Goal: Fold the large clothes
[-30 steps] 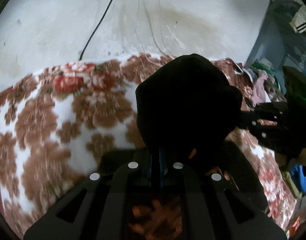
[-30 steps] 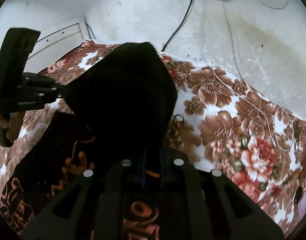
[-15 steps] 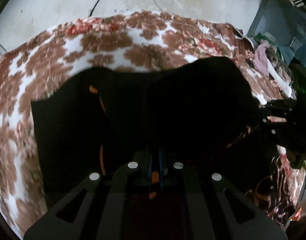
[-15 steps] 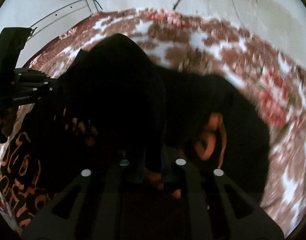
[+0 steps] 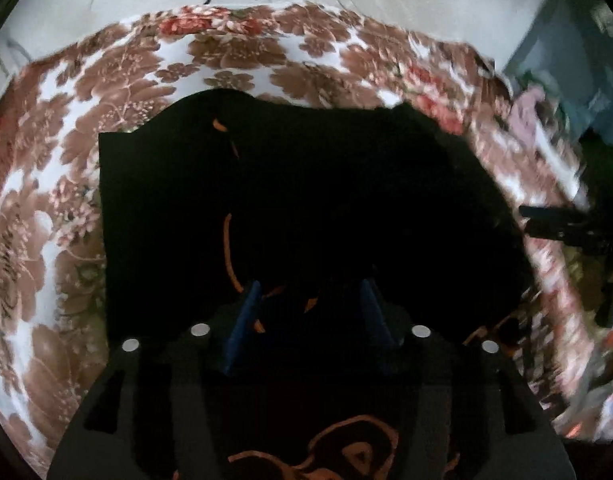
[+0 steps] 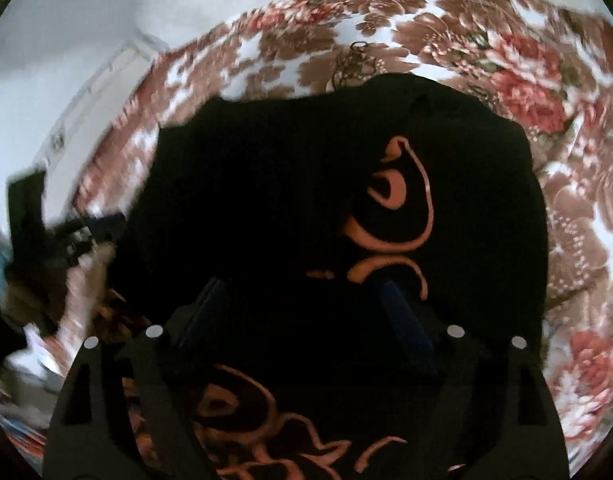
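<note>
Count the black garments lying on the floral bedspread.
1: a black garment with orange print lies folded over itself on the floral bedspread, under both grippers. Its folds could hide something; nothing else dark lies on the spread.

The black garment (image 5: 306, 200) lies spread on the floral bedding, a dark, nearly featureless cloth marked with orange curling print. In the left wrist view it stretches ahead of the blue fingers (image 5: 245, 320) and out to both sides of them, its far edge wavy, its left edge straight. A thin orange line runs down just ahead of the left finger, and small orange flecks show in the cloth between the two fingers. In the right wrist view the black garment (image 6: 266, 200) fills the space beyond the fingers (image 6: 406, 320); a bold orange swirl lies just ahead of the right one. More orange print lies under the finger bases in both views.
</note>
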Demonstrator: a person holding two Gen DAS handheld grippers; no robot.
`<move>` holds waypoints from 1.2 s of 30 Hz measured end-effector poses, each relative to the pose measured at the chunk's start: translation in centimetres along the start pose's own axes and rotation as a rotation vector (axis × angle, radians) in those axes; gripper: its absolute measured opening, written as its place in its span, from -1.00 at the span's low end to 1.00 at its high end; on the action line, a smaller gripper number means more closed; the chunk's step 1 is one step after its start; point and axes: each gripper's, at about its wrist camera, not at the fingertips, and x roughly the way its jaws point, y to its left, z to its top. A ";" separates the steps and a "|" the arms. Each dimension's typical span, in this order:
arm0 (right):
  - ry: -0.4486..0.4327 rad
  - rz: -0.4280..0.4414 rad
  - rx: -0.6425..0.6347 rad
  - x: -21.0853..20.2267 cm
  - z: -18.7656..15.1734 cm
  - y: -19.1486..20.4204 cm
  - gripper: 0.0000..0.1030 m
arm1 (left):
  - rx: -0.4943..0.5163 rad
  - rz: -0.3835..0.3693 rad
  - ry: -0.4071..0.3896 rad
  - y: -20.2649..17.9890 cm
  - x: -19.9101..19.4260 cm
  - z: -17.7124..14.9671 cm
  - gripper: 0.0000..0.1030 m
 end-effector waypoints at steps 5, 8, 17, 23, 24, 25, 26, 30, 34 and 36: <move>0.012 0.077 -0.081 1.4 3.6 1.0 0.61 | -0.075 -0.108 0.030 0.3 1.4 1.6 0.11; 0.080 0.105 -0.224 3.9 3.9 3.4 0.61 | -0.075 -0.137 0.125 -0.5 4.6 1.0 0.12; 0.199 0.018 -0.461 9.7 0.4 6.6 -0.75 | -0.022 -0.121 0.182 -3.3 8.4 -1.5 -0.79; 0.187 0.056 -0.487 4.4 0.2 7.4 -0.77 | 0.007 -0.171 0.106 -4.7 3.5 -0.7 -0.80; 0.191 0.052 -0.490 3.9 0.2 7.6 -0.77 | 0.017 -0.173 0.104 -5.1 2.8 -0.8 -0.80; 0.205 0.052 -0.499 3.6 0.1 7.9 -0.77 | 0.030 -0.166 0.111 -5.5 2.5 -1.0 -0.80; 0.224 0.042 -0.514 3.7 -0.2 8.0 -0.76 | 0.040 -0.158 0.123 -5.7 2.4 -1.4 -0.80; 0.311 0.014 -0.550 6.2 -2.3 7.9 -0.71 | 0.043 -0.101 0.216 -5.2 5.0 -3.5 -0.77; 0.304 -0.047 -0.550 9.0 -4.4 7.1 -0.13 | 0.056 -0.014 0.271 -4.4 7.9 -6.0 -0.49; 0.288 -0.051 -0.561 9.0 -4.9 7.5 0.31 | 0.070 0.019 0.233 -4.5 7.6 -6.3 -0.19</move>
